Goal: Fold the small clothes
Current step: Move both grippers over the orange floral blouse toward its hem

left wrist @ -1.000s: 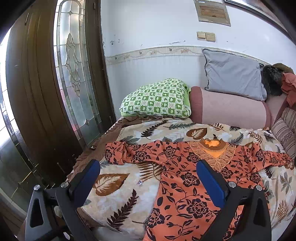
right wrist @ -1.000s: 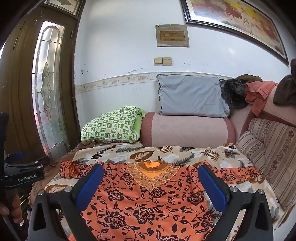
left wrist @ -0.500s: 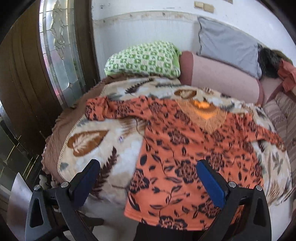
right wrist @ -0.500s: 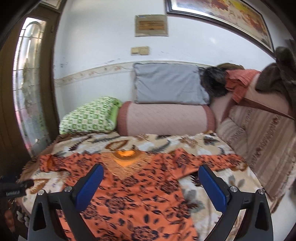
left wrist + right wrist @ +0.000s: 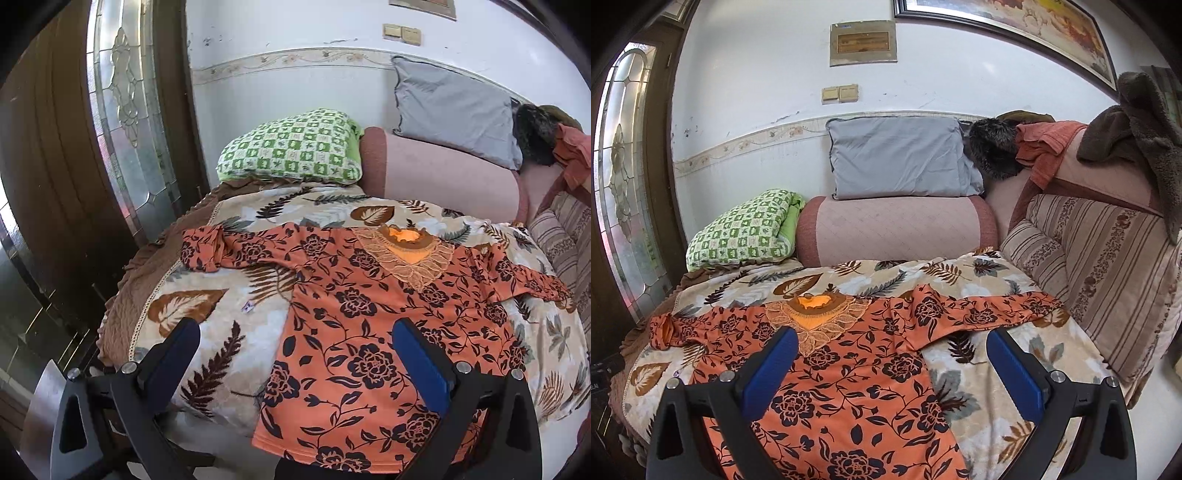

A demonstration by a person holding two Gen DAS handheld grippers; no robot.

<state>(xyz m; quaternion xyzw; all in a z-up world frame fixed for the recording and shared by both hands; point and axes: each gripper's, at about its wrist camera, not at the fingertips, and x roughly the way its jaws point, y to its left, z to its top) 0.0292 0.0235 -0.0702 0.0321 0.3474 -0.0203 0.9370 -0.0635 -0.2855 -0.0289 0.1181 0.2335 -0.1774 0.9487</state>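
An orange blouse with black flowers (image 5: 369, 325) lies spread flat, face up, on a leaf-print blanket (image 5: 229, 317), both sleeves stretched out and the hem at the near edge. It also shows in the right wrist view (image 5: 849, 376). My left gripper (image 5: 295, 354) is open and empty, hovering above the blouse's lower left side. My right gripper (image 5: 892, 369) is open and empty, above the blouse's right side near the right sleeve (image 5: 990, 314).
A green checked pillow (image 5: 295, 151), a pink bolster (image 5: 443, 177) and a grey pillow (image 5: 454, 110) stand at the back. Striped cushions (image 5: 1108, 280) and piled clothes (image 5: 1045, 144) are at the right. A glass door (image 5: 125, 122) is at the left.
Both grippers shifted their view over the blouse: the left one tilted down then rose back a little, the right one swung towards the right sleeve. The blouse has not moved.
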